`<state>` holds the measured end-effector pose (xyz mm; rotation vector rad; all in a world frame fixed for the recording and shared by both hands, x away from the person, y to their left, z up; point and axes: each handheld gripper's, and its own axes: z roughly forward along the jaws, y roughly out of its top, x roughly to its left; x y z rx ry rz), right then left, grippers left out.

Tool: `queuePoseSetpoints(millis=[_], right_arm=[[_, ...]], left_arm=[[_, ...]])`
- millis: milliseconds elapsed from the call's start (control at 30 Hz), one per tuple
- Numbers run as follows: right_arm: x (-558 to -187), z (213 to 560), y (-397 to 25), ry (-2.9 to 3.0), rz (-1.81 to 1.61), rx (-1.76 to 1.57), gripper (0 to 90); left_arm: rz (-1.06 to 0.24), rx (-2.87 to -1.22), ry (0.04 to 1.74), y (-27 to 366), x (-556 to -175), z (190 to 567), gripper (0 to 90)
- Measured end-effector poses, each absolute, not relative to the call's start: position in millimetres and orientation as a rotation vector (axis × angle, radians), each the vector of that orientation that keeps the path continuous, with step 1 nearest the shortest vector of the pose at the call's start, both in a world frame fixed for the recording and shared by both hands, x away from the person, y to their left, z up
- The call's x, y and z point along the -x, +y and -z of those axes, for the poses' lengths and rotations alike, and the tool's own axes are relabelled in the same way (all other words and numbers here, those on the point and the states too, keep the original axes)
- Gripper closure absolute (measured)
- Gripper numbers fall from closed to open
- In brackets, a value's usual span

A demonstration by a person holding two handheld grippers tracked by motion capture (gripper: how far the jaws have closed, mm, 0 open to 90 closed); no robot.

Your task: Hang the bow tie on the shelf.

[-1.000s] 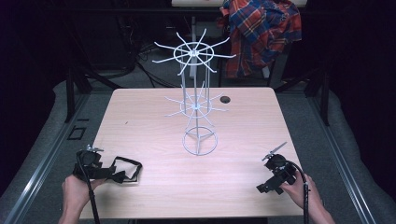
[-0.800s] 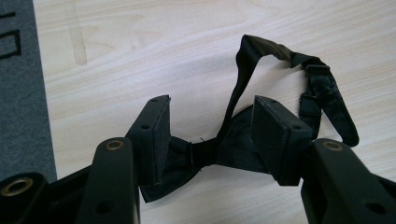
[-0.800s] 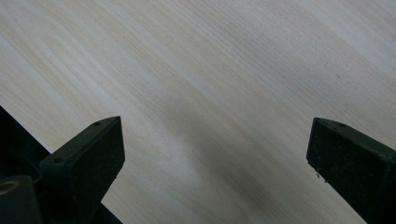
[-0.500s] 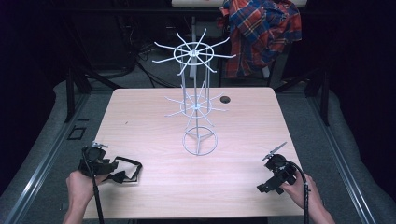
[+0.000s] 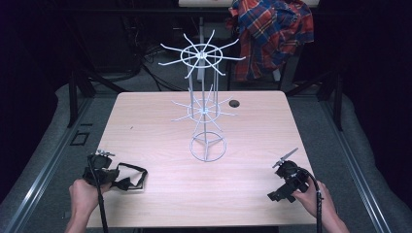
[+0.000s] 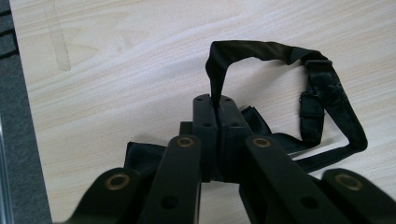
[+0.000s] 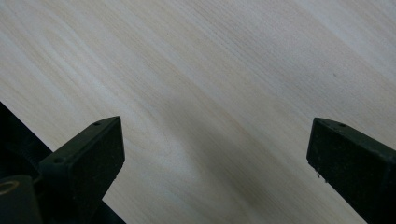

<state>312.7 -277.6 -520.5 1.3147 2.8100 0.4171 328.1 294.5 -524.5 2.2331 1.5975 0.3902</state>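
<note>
Left gripper view is showing the black strap pinched between the left gripper jaws, which are pressing together on a fold of the band while the rest is looping out to the right and lying on the table. In the high view the strap is sitting at the near left corner, just inside the near edge, with the left gripper on its left end. Compared with a second ago, the left hand is sitting slightly nearer to the person and the strap is looking a little more bunched (a small shift, hard to read finely), which I am taking to mean the grip is made and the lift toward the wire rack is about to begin.

The right gripper is resting at the near right, well apart from the strap, and in its own view its jaws are standing wide apart over bare wood, so the right gripper is holding nothing.

Open tabletop is lying between the strap and the rack's ring base, giving room to travel; the rack's spokes are sticking out all round, so snagging is looking possible. A small dark knob is sitting far behind the rack.
</note>
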Motion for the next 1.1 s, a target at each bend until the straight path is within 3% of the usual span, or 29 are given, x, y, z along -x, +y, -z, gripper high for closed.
queuePoseSetpoints(millis=[467,600,1100], right_arm=[[-312,518,-276,2.799,-0.430,-1.308,3.8],[-311,518,-276,2.793,-0.437,-1.302,3.9],[-313,516,-274,2.792,-0.476,-1.291,1.8]], left_arm=[[-0.474,-2.250,1.494,291,-319,512,89.4],[-0.477,-2.183,1.479,294,-317,505,89.4],[-0.488,-2.178,1.376,286,-314,490,89.6]])
